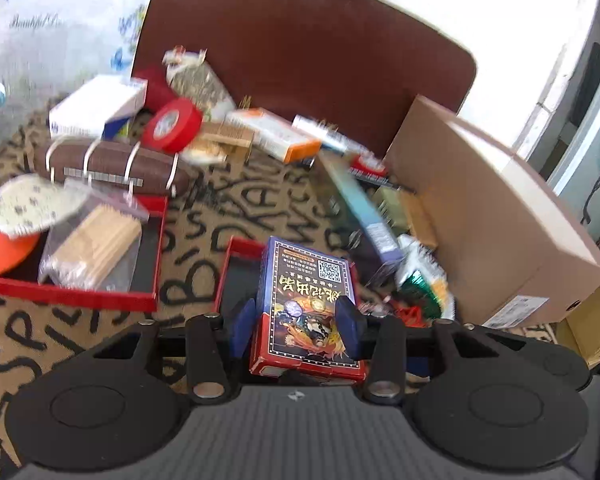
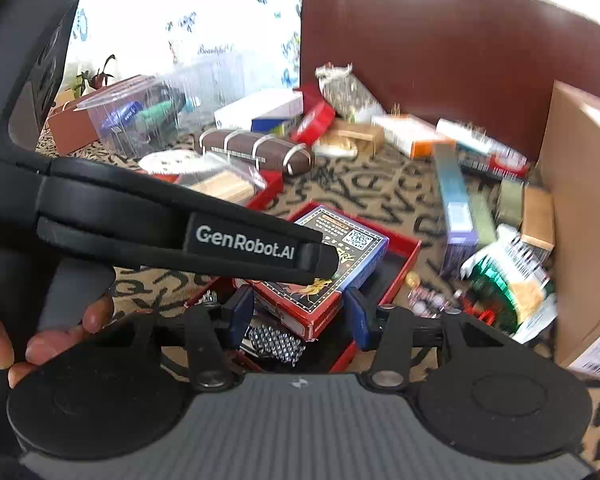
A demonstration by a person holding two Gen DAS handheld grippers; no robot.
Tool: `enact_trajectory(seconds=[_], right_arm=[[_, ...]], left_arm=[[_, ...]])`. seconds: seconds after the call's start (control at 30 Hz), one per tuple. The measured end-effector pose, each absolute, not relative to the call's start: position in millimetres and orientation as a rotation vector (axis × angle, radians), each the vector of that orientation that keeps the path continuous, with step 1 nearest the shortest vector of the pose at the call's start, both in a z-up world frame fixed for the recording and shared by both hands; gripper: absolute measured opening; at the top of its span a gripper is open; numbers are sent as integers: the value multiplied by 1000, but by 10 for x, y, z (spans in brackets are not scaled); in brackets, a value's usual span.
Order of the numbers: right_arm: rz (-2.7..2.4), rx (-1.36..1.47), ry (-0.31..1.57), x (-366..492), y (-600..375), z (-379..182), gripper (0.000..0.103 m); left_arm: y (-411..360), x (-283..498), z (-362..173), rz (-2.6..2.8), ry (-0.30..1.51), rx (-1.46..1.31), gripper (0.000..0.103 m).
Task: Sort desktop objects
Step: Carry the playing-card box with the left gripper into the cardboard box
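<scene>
Between the blue pads of the left claw (image 1: 296, 326) sits a blue-and-red cardboard card box printed with a QR code and gold lettering (image 1: 306, 300), and the pads press on its two sides, so this claw is clamped on the box. Under the box, just ahead of that claw, lies a shallow red tray with a dark lining (image 1: 236, 264); whether the box touches the tray floor cannot be told. Beyond and to the left of the left claw stands a second red tray (image 1: 80, 294) holding a clear bag of pale wooden sticks (image 1: 96, 246), with a white dotted round lid (image 1: 28, 204) and an orange disc (image 1: 4, 254) at its far left edge. Farther off lie a brown ribbed roll bound with white ties (image 1: 112, 164) and a red tape roll (image 1: 174, 124), and to the right of the claw rises a big brown cardboard carton (image 1: 496, 216). All of it rests on a worktop covered in beige cloth with black letters (image 1: 228, 200). Seen from the right wrist, the right claw (image 2: 298, 314) stands apart, its pads at either side of the same card box (image 2: 332, 264) without pressing on it. A heap of small silvery beads (image 2: 274, 344) lies just below it in the tray, and the left tool's black finger marked GenRobot.AI (image 2: 244, 246) crosses above the box, a hand (image 2: 40, 340) gripping its handle at the left.
</scene>
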State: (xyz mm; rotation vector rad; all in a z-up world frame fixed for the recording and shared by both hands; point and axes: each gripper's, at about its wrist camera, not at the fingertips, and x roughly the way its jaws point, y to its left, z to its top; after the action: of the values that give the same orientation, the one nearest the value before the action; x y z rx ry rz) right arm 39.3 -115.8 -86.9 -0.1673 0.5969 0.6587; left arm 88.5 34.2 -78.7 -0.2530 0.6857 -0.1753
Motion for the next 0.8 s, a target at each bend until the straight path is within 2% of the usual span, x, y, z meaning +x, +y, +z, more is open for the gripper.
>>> enact_trajectory(seconds=[0.43, 0.8], right_arm=[[592, -134, 411, 257, -1548, -313, 48], [497, -102, 313, 402, -2104, 36, 46]], left_arm=[[-17, 834, -169, -245, 532, -214, 46], [-567, 1045, 202, -335, 469, -195, 46]])
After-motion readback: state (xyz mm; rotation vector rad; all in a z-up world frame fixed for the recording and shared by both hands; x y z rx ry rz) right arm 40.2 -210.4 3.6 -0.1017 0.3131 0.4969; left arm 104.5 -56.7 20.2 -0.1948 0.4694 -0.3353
